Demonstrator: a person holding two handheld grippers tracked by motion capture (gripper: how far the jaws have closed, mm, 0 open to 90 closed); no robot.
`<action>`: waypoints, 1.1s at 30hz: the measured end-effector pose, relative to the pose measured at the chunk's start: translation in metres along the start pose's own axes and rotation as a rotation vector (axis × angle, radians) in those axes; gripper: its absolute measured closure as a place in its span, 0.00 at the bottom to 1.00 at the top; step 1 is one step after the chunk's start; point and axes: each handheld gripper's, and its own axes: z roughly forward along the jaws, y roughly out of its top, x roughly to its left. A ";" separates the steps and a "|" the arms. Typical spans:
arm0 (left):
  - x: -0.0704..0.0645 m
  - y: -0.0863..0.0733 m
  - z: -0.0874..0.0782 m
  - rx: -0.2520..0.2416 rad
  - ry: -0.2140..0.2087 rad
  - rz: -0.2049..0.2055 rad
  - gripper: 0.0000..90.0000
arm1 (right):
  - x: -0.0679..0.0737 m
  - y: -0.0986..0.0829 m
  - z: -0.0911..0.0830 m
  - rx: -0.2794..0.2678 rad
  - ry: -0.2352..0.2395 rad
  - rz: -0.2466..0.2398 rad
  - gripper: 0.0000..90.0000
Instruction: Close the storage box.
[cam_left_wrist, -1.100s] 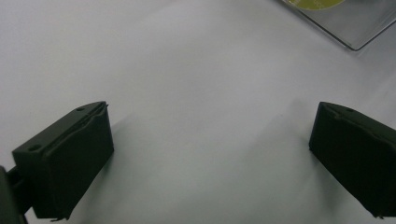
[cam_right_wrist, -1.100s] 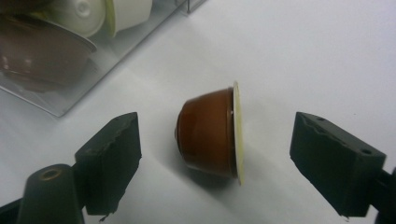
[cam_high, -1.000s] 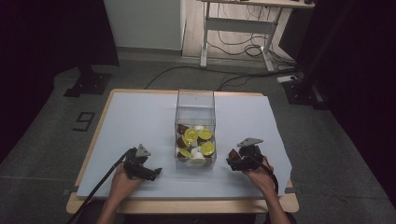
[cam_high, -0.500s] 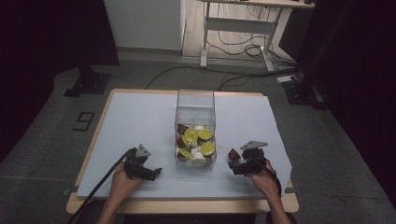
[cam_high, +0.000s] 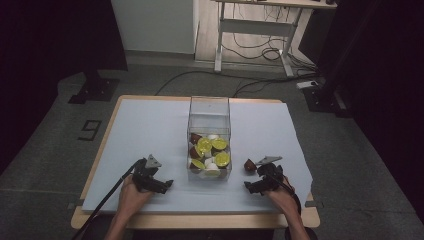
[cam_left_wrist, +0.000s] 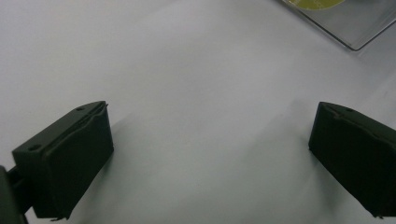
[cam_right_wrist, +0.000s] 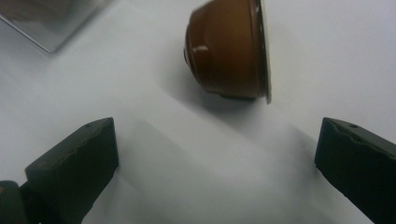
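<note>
White table sheet (cam_high: 150, 130): both grippers' jaws spread, empty; brown capsule (cam_right_wrist: 229, 51) ahead of right gripper (cam_right_wrist: 217, 163), clear box (cam_right_wrist: 42, 18) cropped, left gripper (cam_left_wrist: 210, 158) idle.

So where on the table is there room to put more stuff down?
The white mat is bare left of the clear box, and also behind it. It is crowded on the right, where the brown capsule lies beside the right gripper.

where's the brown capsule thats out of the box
In the high view the brown plastic coffee capsule lies on the white table cover, between the clear plastic box and the right gripper.
</note>
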 end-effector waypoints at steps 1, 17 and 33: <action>0.000 0.000 0.000 0.000 0.000 0.000 0.00 | -0.001 -0.001 0.002 0.001 0.005 0.011 0.00; 0.000 0.000 0.000 0.000 -0.001 -0.001 0.00 | -0.002 -0.005 0.002 -0.032 0.008 0.006 0.00; -0.005 0.010 -0.011 -0.037 -0.028 -0.005 0.00 | 0.003 0.004 -0.012 -0.059 0.004 -0.010 0.00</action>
